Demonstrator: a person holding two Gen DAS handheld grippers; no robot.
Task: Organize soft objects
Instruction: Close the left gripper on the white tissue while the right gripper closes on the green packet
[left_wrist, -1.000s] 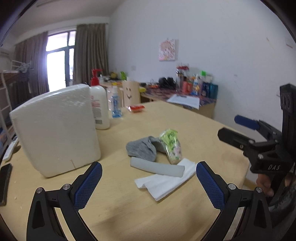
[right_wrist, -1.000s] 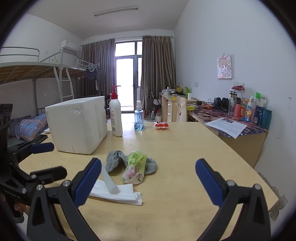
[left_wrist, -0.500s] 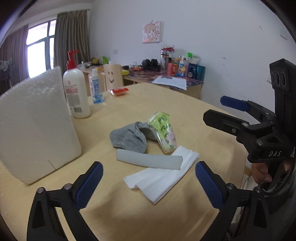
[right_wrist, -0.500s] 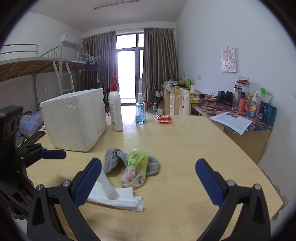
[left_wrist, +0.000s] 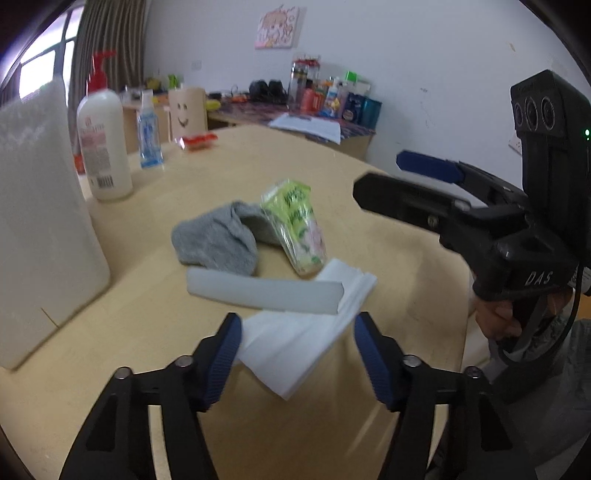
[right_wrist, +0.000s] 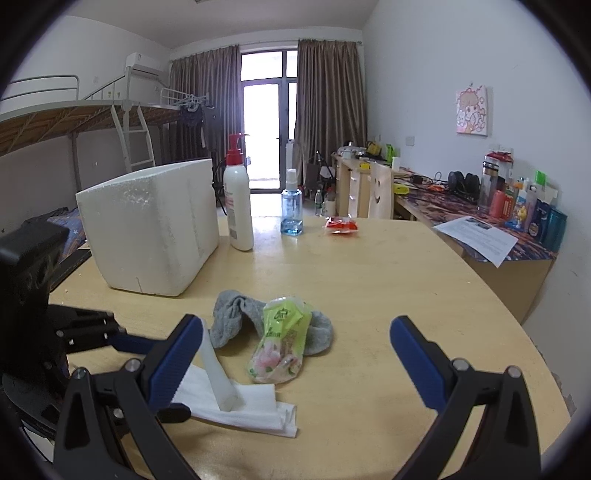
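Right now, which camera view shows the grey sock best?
The right wrist view: the grey sock shows sharp there, with parts on both sides of the green packet. The left wrist view shows the sock blurred, its far part behind the packet.

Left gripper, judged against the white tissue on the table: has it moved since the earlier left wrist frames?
Yes. The left gripper has come closer to the white tissue, which now lies between its closing jaws, unpinched; earlier it lay well ahead of them.
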